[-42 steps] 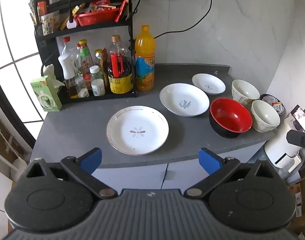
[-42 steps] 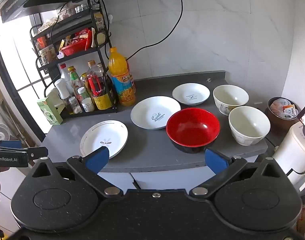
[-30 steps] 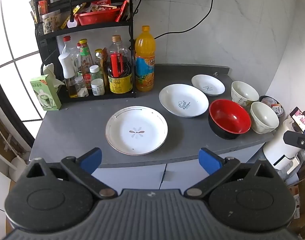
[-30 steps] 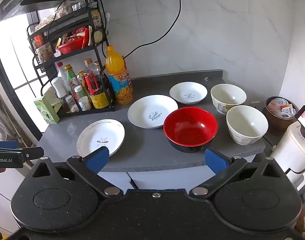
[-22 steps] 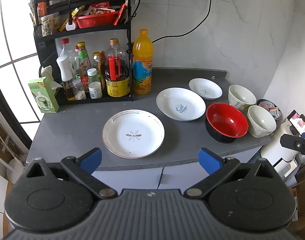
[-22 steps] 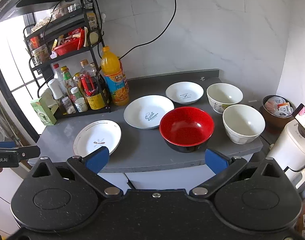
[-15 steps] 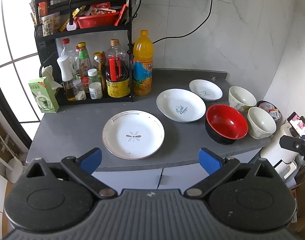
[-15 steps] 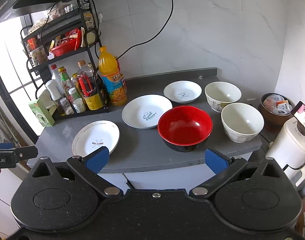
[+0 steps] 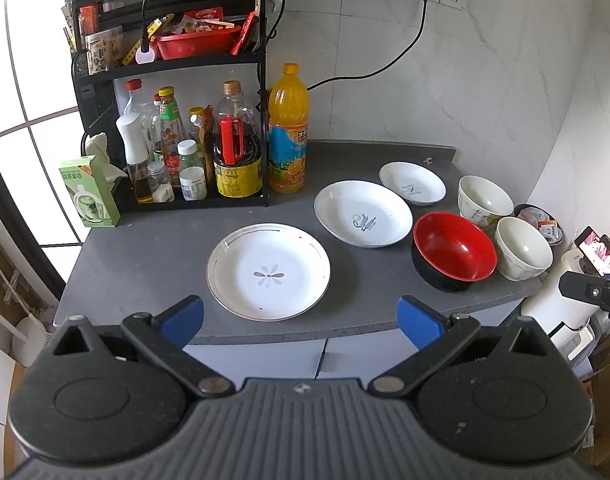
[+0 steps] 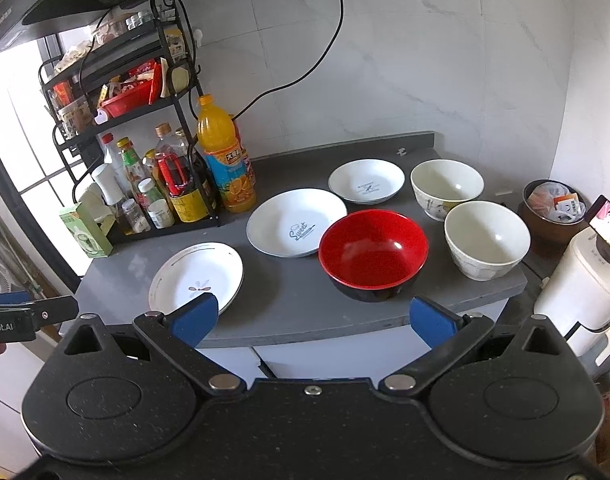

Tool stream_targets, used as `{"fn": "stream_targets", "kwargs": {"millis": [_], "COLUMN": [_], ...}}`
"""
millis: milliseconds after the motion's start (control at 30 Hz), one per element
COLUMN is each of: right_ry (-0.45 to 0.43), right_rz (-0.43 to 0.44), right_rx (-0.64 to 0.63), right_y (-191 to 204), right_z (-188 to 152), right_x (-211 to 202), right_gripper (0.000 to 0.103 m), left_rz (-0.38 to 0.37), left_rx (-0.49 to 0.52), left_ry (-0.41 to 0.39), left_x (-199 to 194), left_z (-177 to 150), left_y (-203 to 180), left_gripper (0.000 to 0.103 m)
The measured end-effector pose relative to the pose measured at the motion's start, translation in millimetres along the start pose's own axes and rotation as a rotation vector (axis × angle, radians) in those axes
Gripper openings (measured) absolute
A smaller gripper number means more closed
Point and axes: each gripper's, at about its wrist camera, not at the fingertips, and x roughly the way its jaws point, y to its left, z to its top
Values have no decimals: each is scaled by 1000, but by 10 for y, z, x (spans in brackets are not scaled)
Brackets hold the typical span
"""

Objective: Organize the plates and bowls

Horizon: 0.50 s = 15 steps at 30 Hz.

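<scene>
Both grippers wide open, empty, off the tabletop edge: flower plate at 12 o'clock of left gripper; red bowl at 12 o'clock of right gripper.

Left wrist view looks down and forward from off the counter front edge, squared on the flower plate. Right wrist view sits further right, also back from the edge, facing the red bowl. Both take in the whole counter, the rack and the wall; each catches the other gripper at its edge.
</scene>
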Motion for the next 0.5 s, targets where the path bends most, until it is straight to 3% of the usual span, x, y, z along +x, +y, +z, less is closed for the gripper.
{"fn": "stream_targets", "kwargs": {"millis": [500], "right_ry": [20], "right_rz": [-13], "right_rx": [19], "right_y": [-76], "right_z": [-21], "right_x": [-43], "right_gripper": [103], "left_rz": [-12], "left_rx": [-26], "left_ry": [-5], "left_x": [-13], "left_z": [12], "left_y": [-20], "left_gripper": [102]}}
